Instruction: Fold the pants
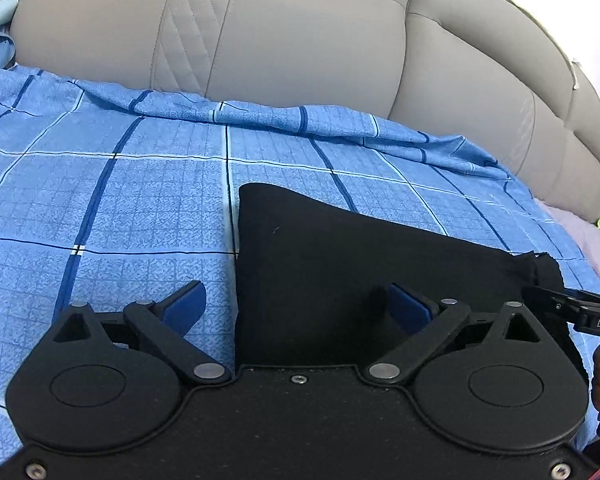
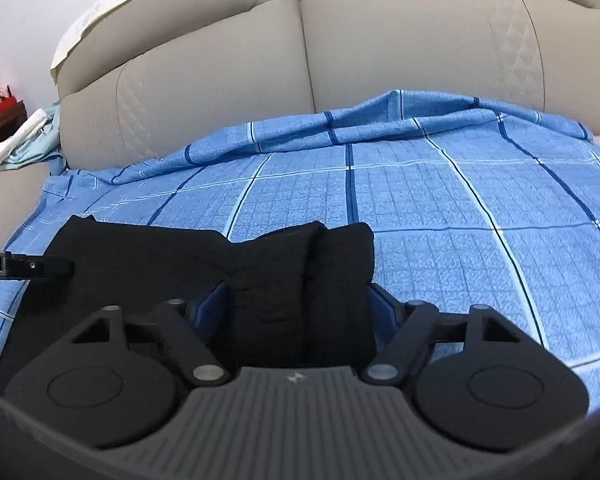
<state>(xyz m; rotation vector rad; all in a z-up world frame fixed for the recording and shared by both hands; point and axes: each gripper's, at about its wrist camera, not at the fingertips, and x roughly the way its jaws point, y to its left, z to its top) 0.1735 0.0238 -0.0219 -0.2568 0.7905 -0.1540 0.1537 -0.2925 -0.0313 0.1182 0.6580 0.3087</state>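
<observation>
Ahead of both tools, a blue checked bedsheet [image 1: 100, 200] runs to a beige padded headboard [image 2: 340, 60]. The black pants [image 1: 340, 248] lie folded between and just ahead of the grippers. The left gripper [image 1: 300, 308] is spread wide, one pad over the sheet. The right gripper [image 2: 296, 304] straddles bunched cloth; whether it pinches is unclear. Lifting one-sided would likely undo the fold.

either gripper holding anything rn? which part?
Left gripper: open, nothing held, one finger over the black fabric pants. Right gripper: open jaws straddle the pants' bunched end; the pictures do not show whether it is gripped.
</observation>
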